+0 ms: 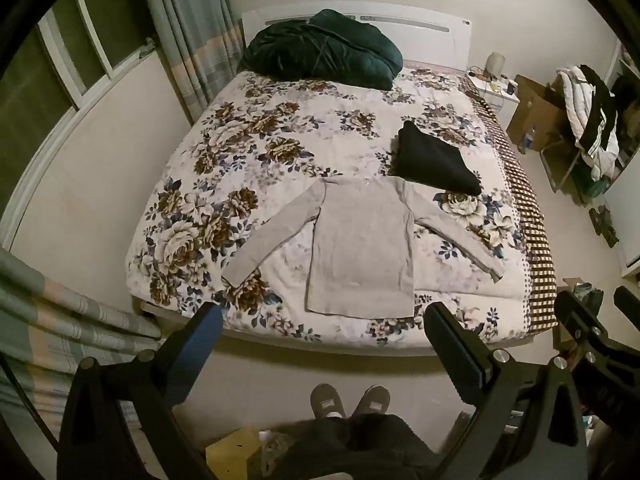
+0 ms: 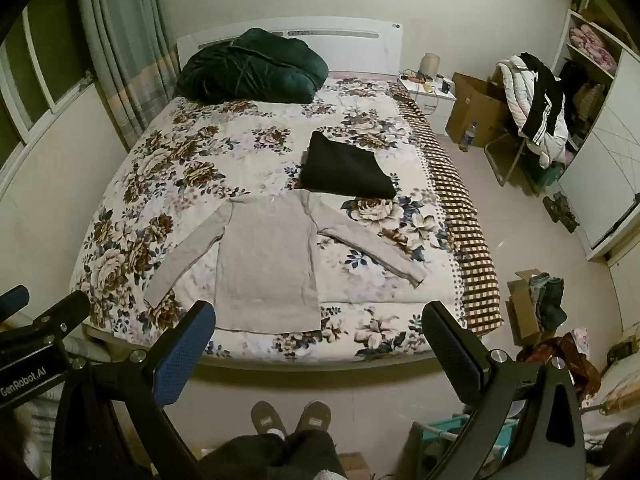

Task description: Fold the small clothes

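A small grey long-sleeved top (image 1: 360, 248) lies flat on the floral bedspread (image 1: 256, 152) near the foot of the bed, sleeves spread out to both sides; it also shows in the right wrist view (image 2: 266, 264). A folded black garment (image 1: 434, 162) lies beyond it to the right, also in the right wrist view (image 2: 346, 168). My left gripper (image 1: 324, 316) is open and empty, held above the floor before the bed's foot edge. My right gripper (image 2: 318, 316) is open and empty at the same height, to the right of the left one.
A dark green quilt (image 1: 320, 50) is heaped at the headboard. A wall, window and curtains (image 1: 192, 28) run along the left. On the right are a nightstand (image 2: 430, 96), cardboard boxes (image 2: 474, 106), a chair with clothes (image 2: 536, 108) and a wardrobe (image 2: 604, 152). My slippered feet (image 1: 348, 400) stand at the bed's foot.
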`<action>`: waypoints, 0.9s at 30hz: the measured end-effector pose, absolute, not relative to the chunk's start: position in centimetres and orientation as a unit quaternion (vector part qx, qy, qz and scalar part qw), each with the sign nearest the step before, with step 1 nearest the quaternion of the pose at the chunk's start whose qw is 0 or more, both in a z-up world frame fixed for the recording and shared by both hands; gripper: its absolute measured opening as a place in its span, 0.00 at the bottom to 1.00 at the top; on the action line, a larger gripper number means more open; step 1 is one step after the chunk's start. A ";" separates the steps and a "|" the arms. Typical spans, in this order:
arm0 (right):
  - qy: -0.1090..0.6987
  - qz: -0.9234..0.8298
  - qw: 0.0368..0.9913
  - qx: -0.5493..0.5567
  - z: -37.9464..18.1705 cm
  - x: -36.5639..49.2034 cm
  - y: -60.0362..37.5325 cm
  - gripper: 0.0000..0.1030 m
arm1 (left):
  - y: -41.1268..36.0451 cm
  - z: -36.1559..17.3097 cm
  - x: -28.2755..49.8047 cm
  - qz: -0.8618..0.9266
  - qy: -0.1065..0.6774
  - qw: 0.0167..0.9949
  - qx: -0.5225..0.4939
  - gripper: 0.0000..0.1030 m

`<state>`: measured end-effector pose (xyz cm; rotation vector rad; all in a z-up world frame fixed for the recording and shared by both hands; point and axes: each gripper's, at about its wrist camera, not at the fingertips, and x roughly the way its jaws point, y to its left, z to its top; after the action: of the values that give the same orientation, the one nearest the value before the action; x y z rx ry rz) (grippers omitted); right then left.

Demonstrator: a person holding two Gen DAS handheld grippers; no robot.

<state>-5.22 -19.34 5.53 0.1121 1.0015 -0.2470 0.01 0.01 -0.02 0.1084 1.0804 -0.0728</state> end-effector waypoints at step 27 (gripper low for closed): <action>0.474 -0.121 0.870 0.052 6.2 -5.3 -19.1 1.00 | -0.1 -0.2 0.1 -0.036 0.509 0.859 0.049 1.00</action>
<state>-5.34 -19.13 6.23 0.1085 0.9921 -0.2534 0.13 -0.05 -0.15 0.1037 1.0681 -0.0762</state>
